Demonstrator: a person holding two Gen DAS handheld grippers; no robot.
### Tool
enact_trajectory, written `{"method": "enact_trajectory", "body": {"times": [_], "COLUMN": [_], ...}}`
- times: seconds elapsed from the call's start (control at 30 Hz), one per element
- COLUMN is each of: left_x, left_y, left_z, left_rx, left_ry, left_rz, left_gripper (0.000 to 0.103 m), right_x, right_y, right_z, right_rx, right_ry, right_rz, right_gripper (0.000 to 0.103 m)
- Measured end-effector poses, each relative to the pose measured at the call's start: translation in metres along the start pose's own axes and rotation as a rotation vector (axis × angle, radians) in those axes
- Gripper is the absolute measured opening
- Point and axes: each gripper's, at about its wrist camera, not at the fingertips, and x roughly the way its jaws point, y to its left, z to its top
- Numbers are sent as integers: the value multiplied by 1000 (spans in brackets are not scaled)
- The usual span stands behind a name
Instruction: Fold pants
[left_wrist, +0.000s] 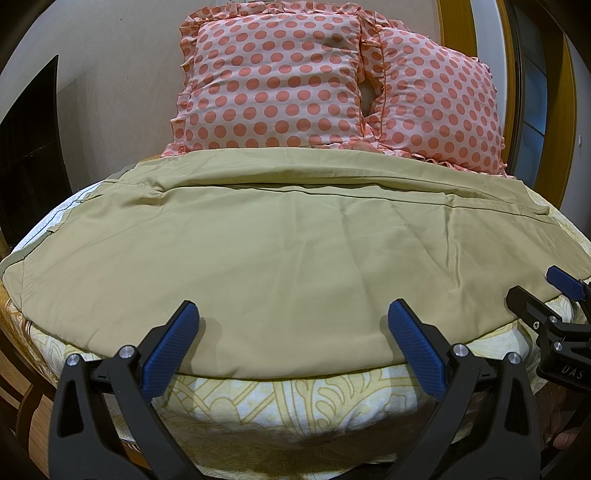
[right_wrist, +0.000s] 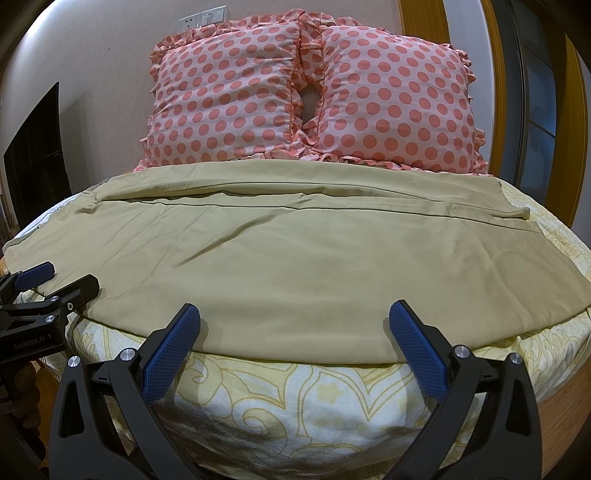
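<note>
Khaki pants (left_wrist: 280, 243) lie spread sideways across the bed, one leg lying over the other, waist to the left and leg hems to the right; they also fill the right wrist view (right_wrist: 295, 258). My left gripper (left_wrist: 293, 314) is open and empty, its blue pads just above the pants' near edge. My right gripper (right_wrist: 295, 314) is open and empty over the same edge, further right. Each gripper shows in the other's view, the right gripper (left_wrist: 550, 291) at the pants' right end, the left gripper (right_wrist: 59, 280) at their left end.
Two pink polka-dot pillows (left_wrist: 273, 85) (right_wrist: 395, 96) stand against the wall behind the pants. The bed has a white and yellow patterned sheet (left_wrist: 295, 410). A dark screen (right_wrist: 37, 147) is at the left, a wooden door frame (right_wrist: 498, 92) at the right.
</note>
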Motion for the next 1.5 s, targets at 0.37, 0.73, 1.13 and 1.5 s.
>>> {"method": "enact_trajectory", "body": {"times": [0.37,0.73,1.13,1.5], "left_x": [0,0,4,-2], "left_y": [0,0,-2,25], "left_z": [0,0,3,47], "left_rx": [0,1,5,-40], "left_ry": [-1,-1,17,-41], "left_rz": [0,0,-3,0], "left_gripper": [101,101,101,101], "right_x": [1,3,8,70], "right_y": [0,1,-4,-123], "right_z": [0,-5,-5,128], "right_rx": [0,0,-13,287], "right_ry": [-1,-4,9,36], "right_rz": [-1,-1,20,-29], "right_gripper": [102,102,102,102]}}
